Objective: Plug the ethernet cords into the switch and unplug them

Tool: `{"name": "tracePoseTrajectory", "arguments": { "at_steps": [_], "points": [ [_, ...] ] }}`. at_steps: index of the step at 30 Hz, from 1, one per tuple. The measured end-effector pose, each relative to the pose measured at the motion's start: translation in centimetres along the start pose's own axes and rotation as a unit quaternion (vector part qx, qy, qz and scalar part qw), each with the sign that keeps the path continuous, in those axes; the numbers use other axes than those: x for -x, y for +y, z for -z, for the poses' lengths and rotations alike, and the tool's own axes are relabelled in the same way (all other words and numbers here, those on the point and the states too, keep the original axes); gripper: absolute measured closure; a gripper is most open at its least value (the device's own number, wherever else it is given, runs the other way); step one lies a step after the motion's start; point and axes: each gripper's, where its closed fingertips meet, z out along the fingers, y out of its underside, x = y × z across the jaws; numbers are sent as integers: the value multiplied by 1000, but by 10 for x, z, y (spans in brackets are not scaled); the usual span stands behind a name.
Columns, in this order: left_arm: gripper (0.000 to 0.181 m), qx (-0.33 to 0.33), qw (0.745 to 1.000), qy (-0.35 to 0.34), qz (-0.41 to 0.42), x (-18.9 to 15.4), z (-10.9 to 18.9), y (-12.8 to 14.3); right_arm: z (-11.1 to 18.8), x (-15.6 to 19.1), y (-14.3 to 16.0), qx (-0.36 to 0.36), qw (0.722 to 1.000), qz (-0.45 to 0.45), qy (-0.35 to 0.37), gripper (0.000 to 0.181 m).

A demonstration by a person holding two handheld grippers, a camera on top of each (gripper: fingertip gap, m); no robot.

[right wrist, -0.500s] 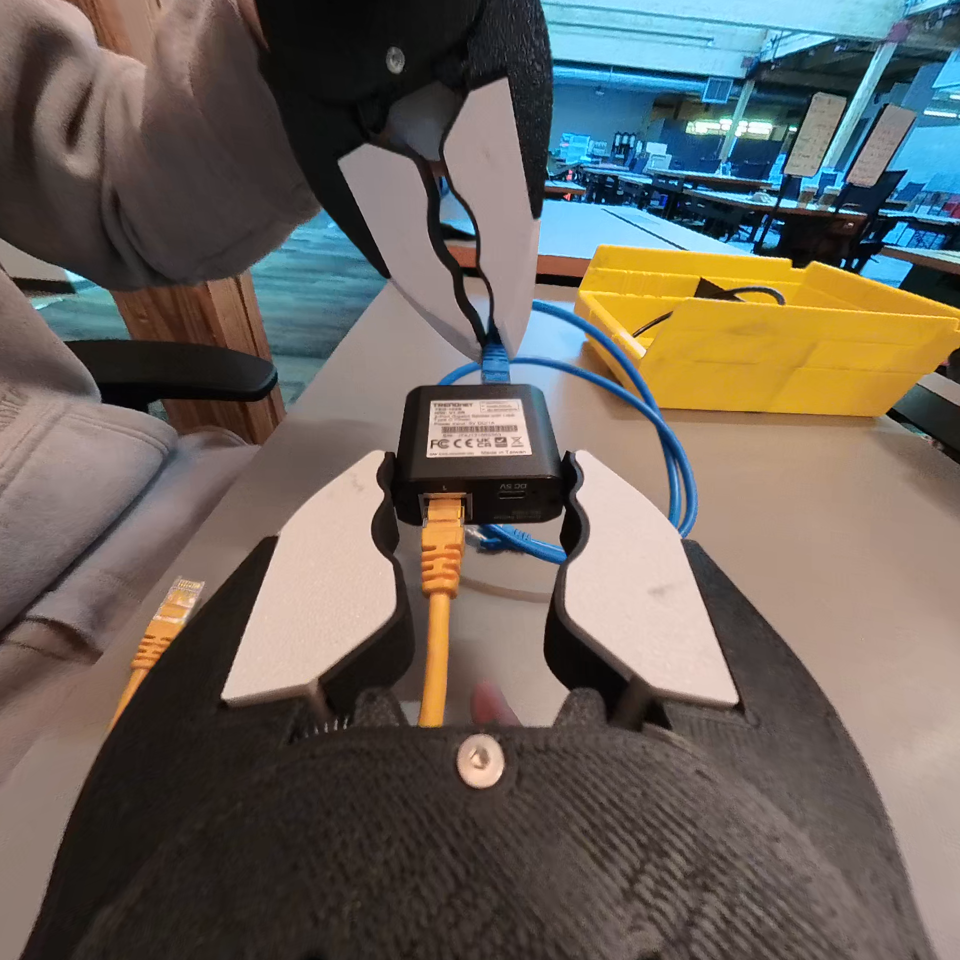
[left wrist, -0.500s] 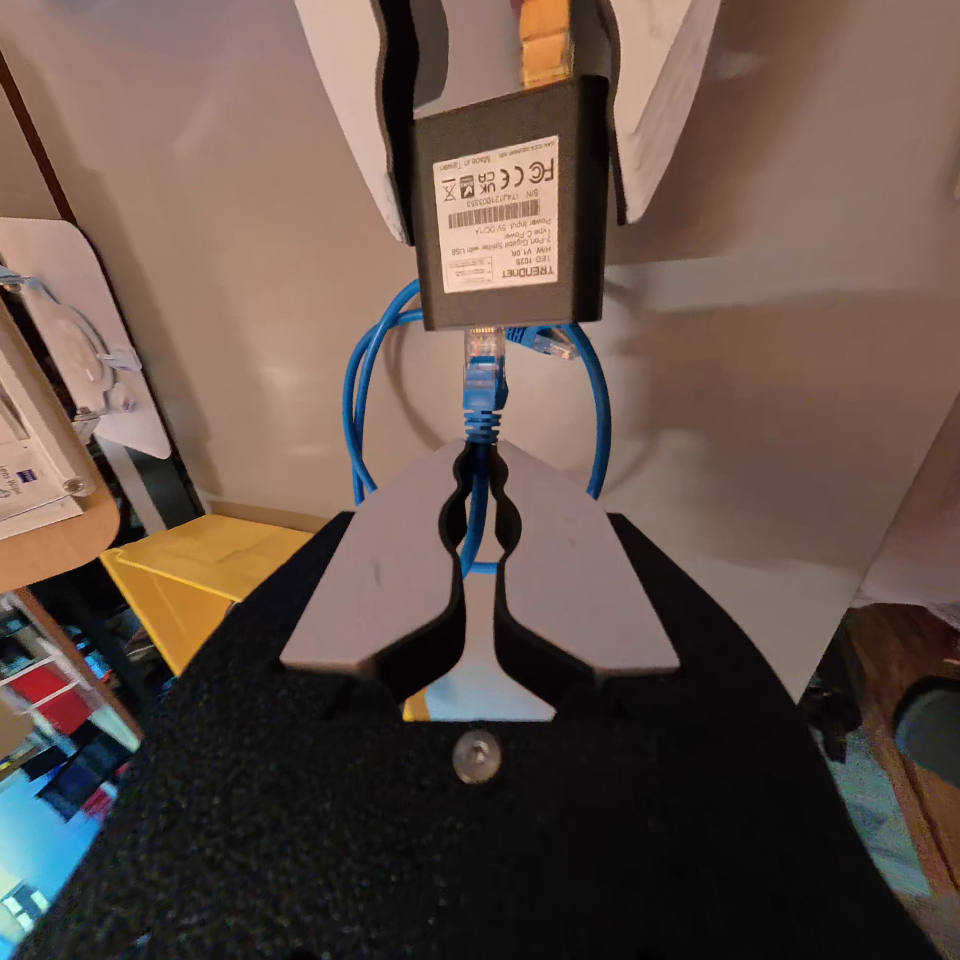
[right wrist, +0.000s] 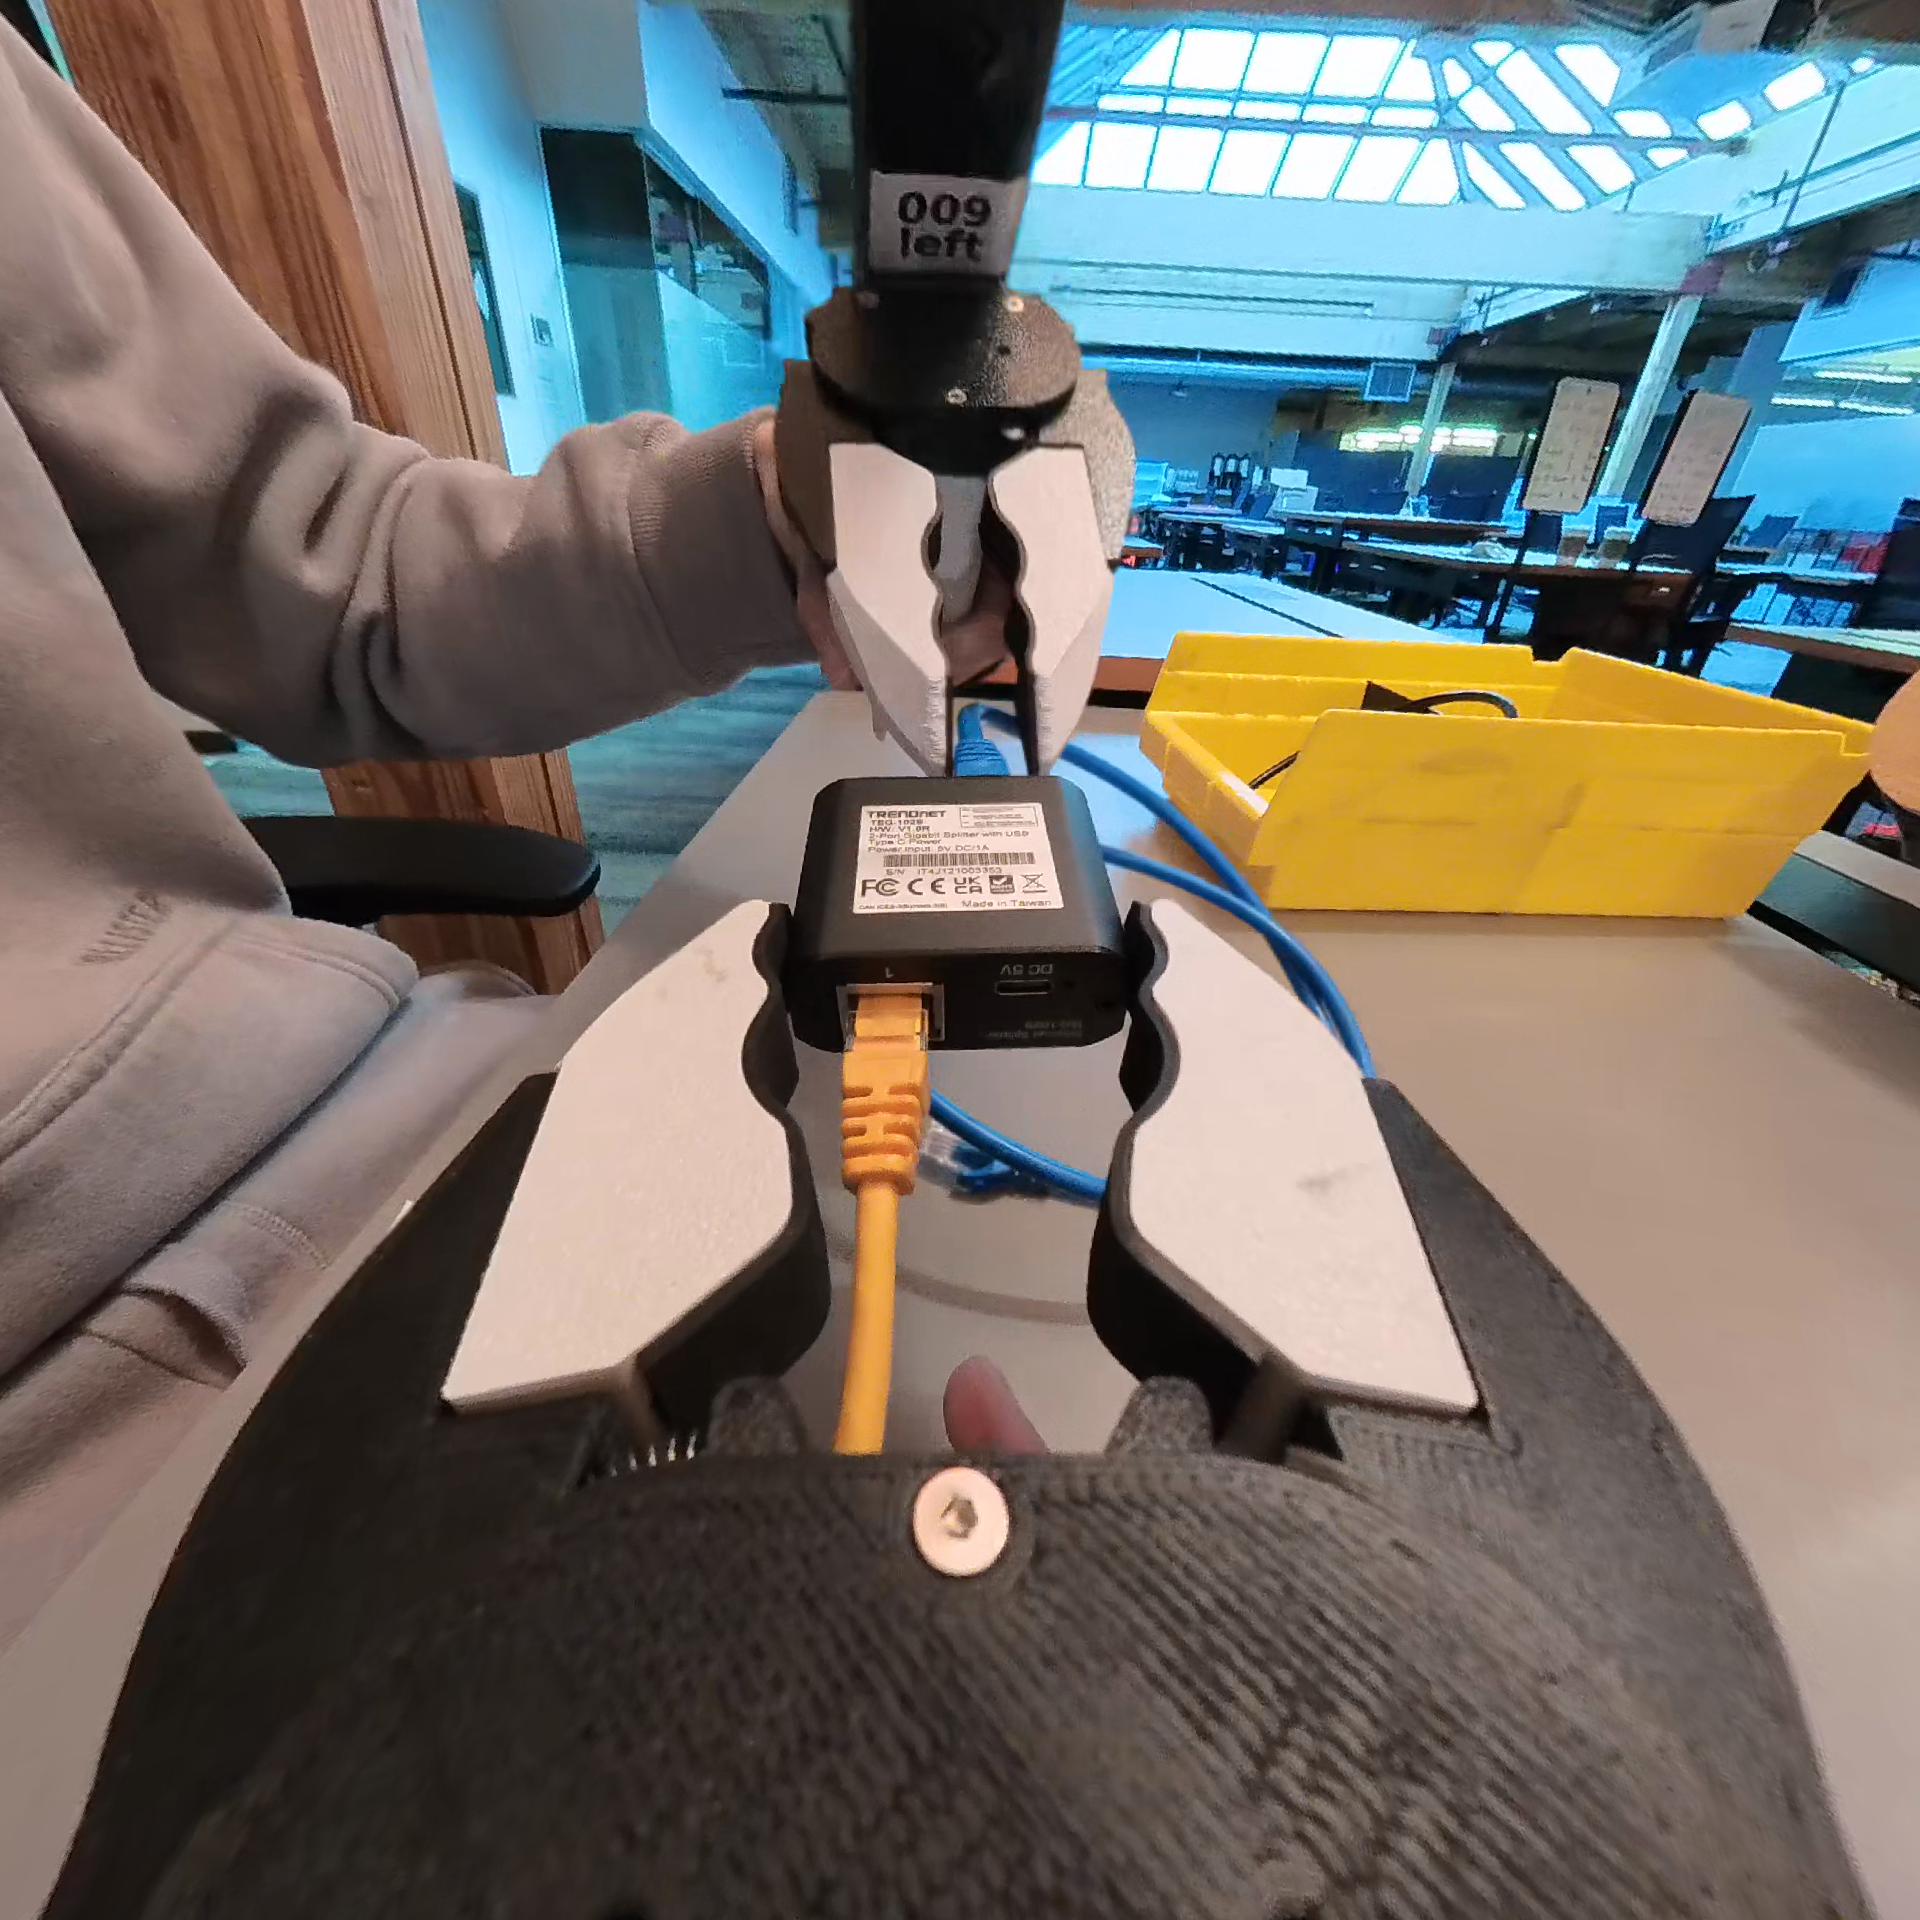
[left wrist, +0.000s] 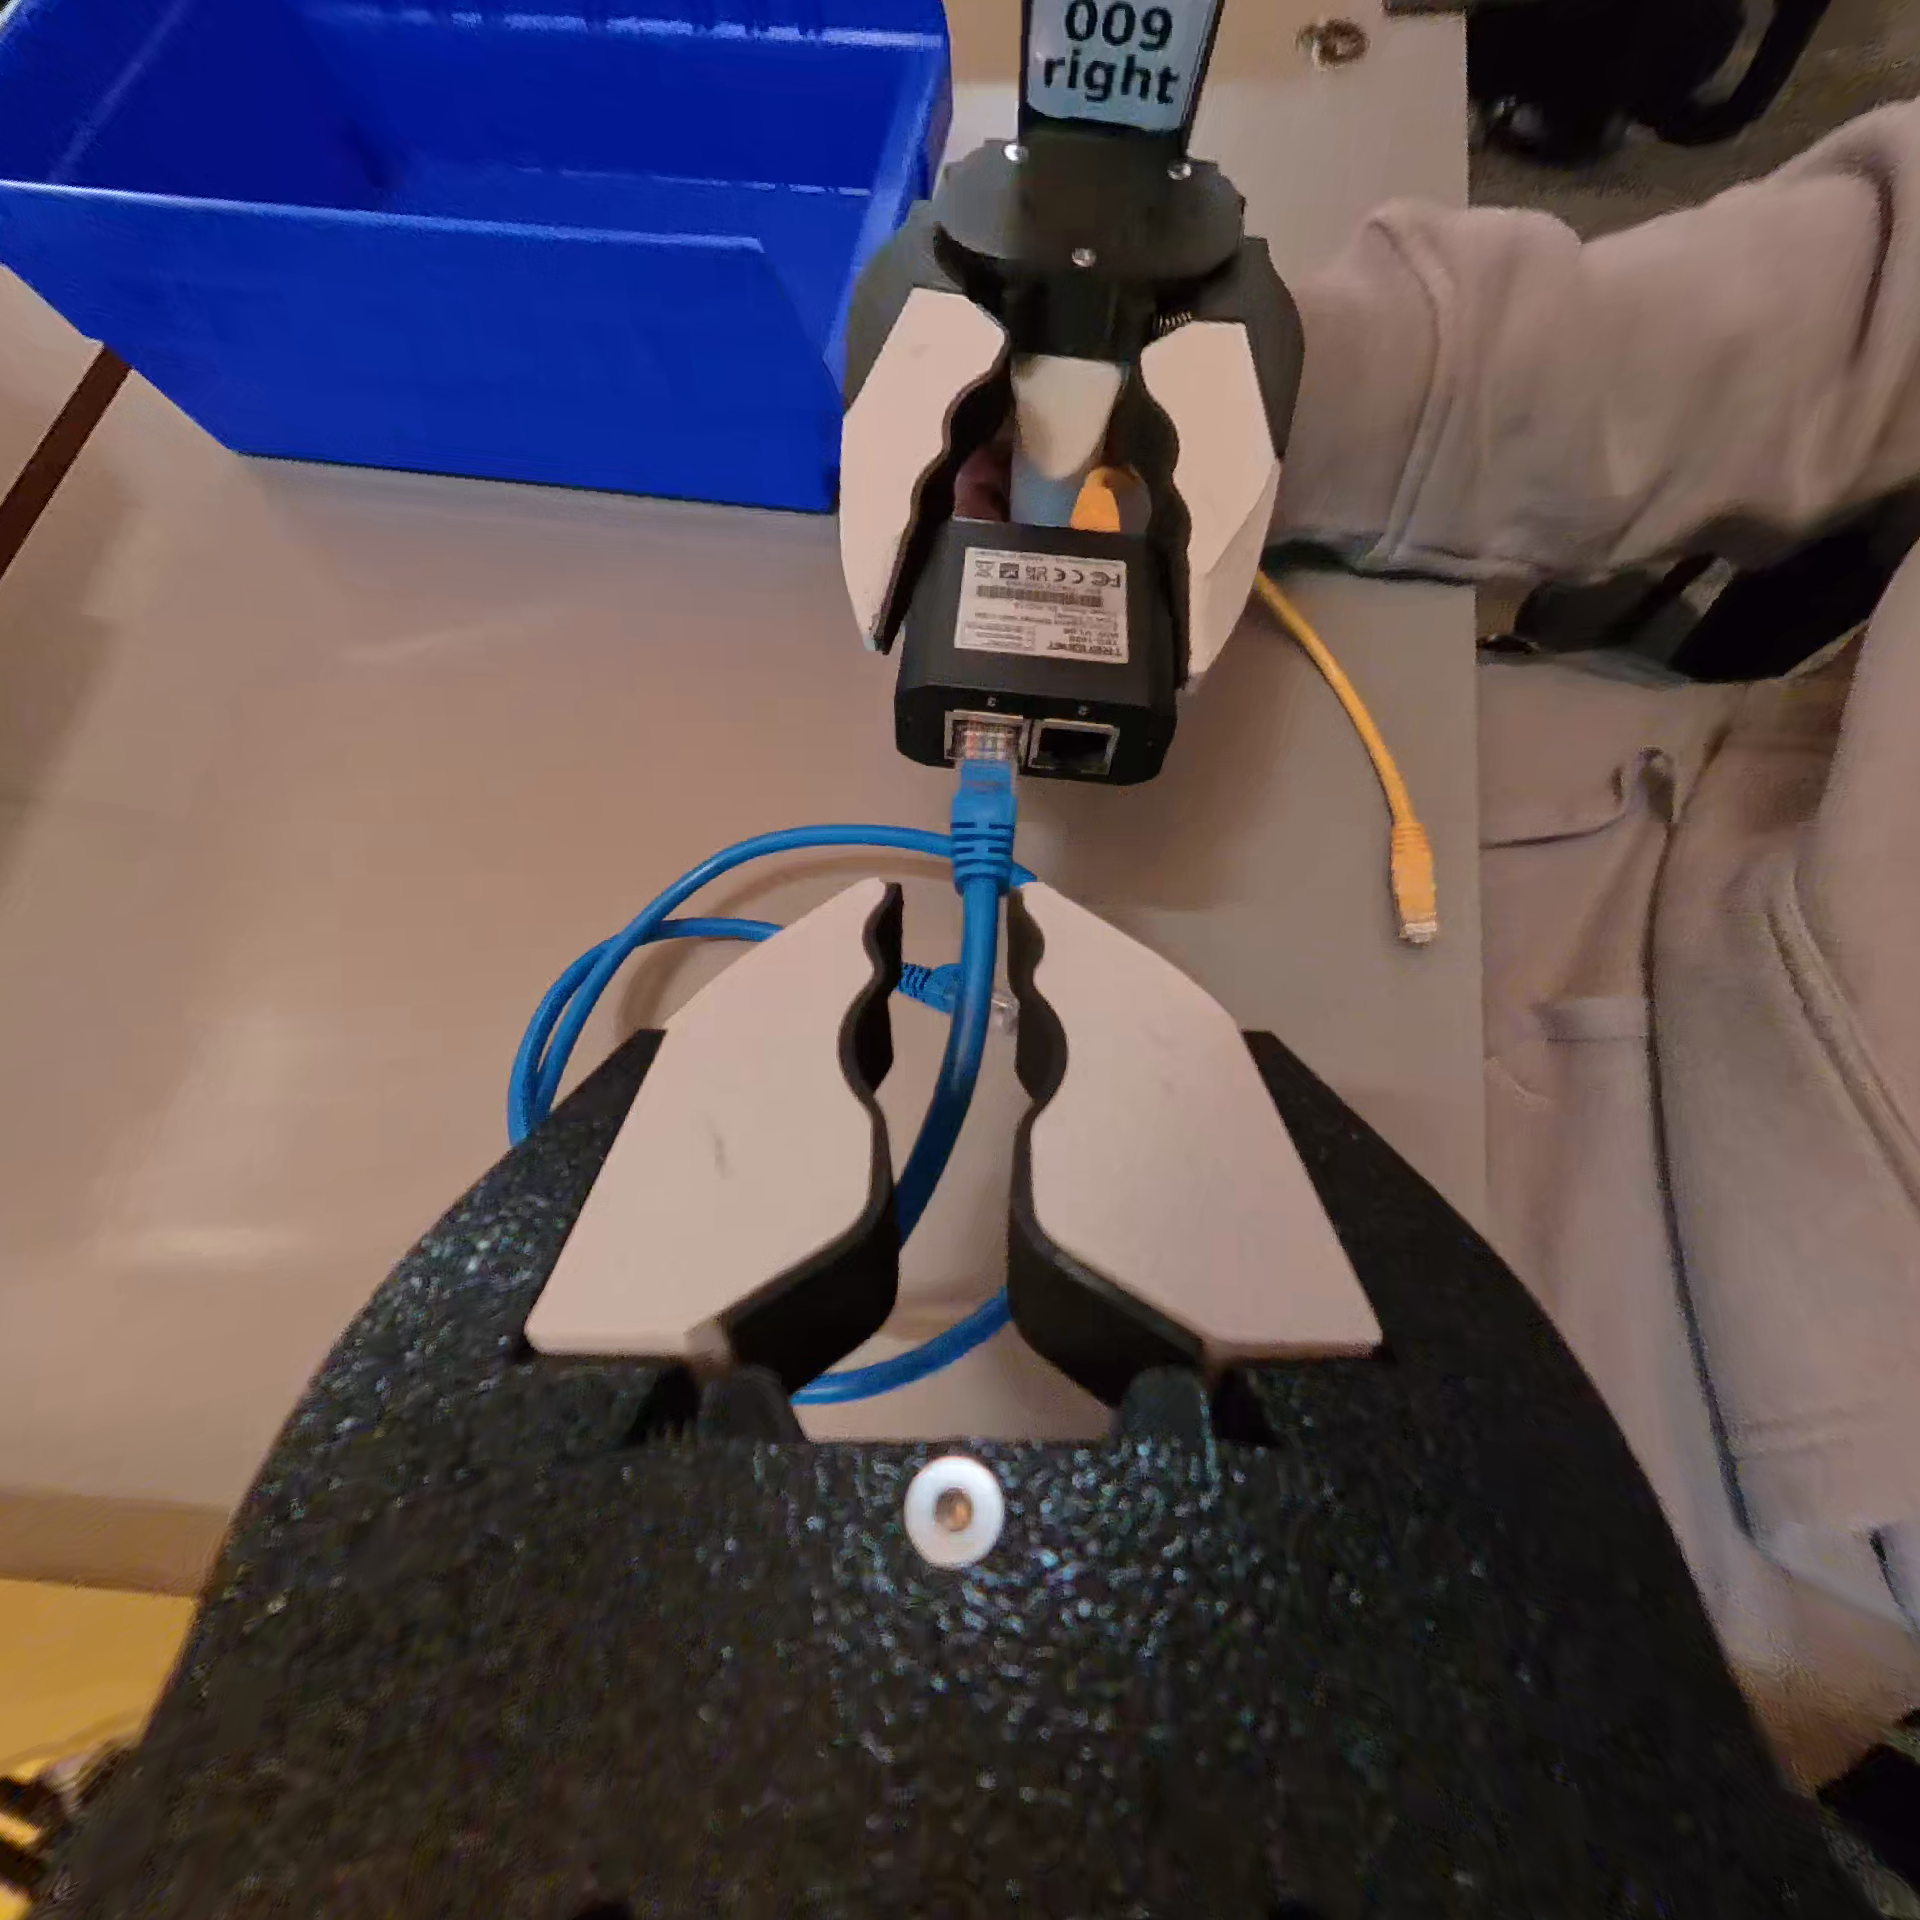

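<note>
The black switch (right wrist: 956,894) is held just above the grey table (right wrist: 1558,1143), clamped between the fingers of my right gripper (right wrist: 958,925). An orange cord (right wrist: 883,1091) is plugged into the switch's near port. Its free end (left wrist: 1413,883) lies on the table. In the left wrist view, the switch (left wrist: 1039,665) has a blue cord's plug (left wrist: 982,790) in its left port, and the port beside it is empty. My left gripper (left wrist: 958,899) is slightly open. The blue cord (left wrist: 971,1039) runs loosely between its fingers, just behind the plug.
A blue bin (left wrist: 468,312) stands on the table beyond the switch in the left wrist view. A yellow bin (right wrist: 1507,790) holding a black cable sits at the right. The person's grey sleeve (right wrist: 468,603) and a black chair armrest (right wrist: 416,862) are at the left. The gap from one gripper's tips to the other's is roughly 6 cm.
My left gripper's fingers have parted and no longer pinch the blue cord. The gripper has swung from tilted to straight in line with the switch. The blue plug stays in its port.
</note>
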Motion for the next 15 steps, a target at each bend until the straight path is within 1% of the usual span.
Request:
{"name": "tracePoseTrajectory", "arguments": {
  "at_steps": [2,6,9,13,15],
  "points": [
    [156,-16,1000,8,13,-1,-2,3,-2,1,2,10,1000,5,-1,119],
    [155,-15,1000,21,17,-6,-7,9,-4,2,4,18,1000,8,-3,119],
    [171,-31,999,22,16,-8,-10,5,-4,2,4,17,1000,7,-3,119],
    [172,-26,1000,12,-10,-9,-9,3,-3,3,4,17,1000,7,-8,120],
    [172,7,999,3,-33,-9,-10,7,-6,6,7,30,999,11,-15,120]
  ]
}}
